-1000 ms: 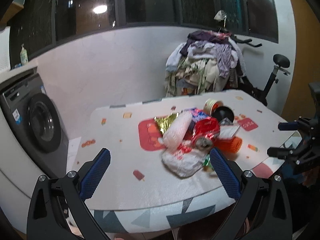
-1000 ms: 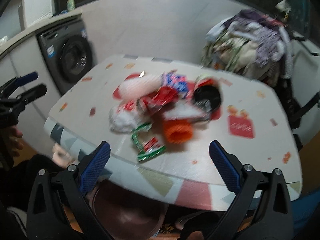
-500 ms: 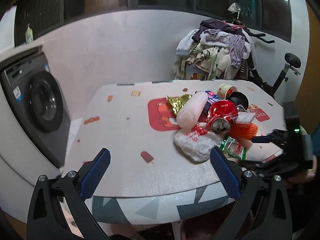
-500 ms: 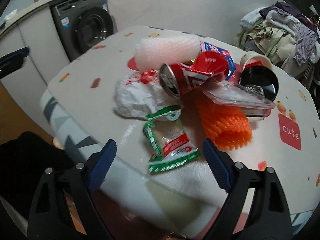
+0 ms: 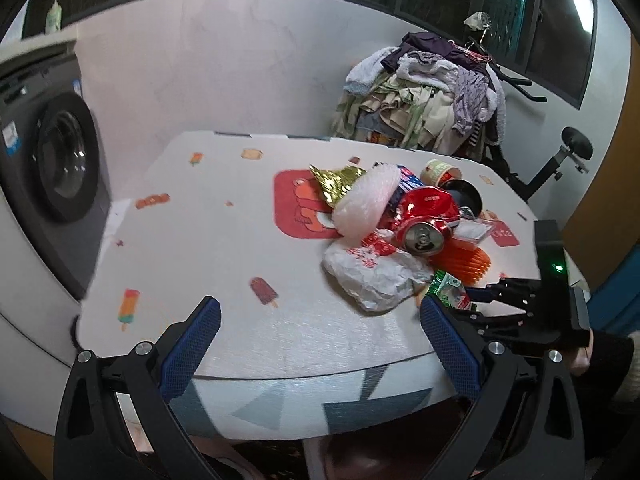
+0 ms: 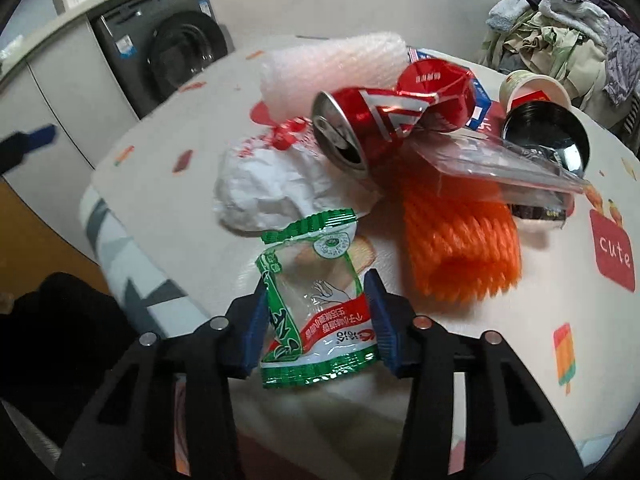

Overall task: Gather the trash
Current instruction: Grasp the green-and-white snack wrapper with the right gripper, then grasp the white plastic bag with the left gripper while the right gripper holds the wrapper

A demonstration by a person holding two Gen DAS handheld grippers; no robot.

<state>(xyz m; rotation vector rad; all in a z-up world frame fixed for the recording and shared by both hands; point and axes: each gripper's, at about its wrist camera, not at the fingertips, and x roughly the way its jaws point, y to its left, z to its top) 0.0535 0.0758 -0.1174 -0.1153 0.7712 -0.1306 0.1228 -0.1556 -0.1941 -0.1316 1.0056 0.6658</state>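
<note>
A trash pile lies on the table (image 5: 224,240): a crushed red can (image 6: 360,120), a crumpled white bag (image 6: 264,184), orange netting (image 6: 460,236), a bubble-wrap roll (image 6: 332,64), a clear plastic box (image 6: 492,160) and a gold wrapper (image 5: 336,184). My right gripper (image 6: 316,316) has narrowed around a green-edged snack wrapper (image 6: 312,304) at the table's near edge, with a blue pad close on each side of it. It also shows at the right in the left wrist view (image 5: 516,312). My left gripper (image 5: 320,340) is open and empty over the table's front edge.
A black bowl (image 6: 548,140) and a paper cup (image 6: 532,88) lie behind the pile. A washing machine (image 5: 52,168) stands left of the table. A clothes heap (image 5: 424,100) on an exercise bike stands behind it.
My right gripper has moved forward and down to the green wrapper and its jaws have narrowed around it. My left gripper has drifted a little closer to the table.
</note>
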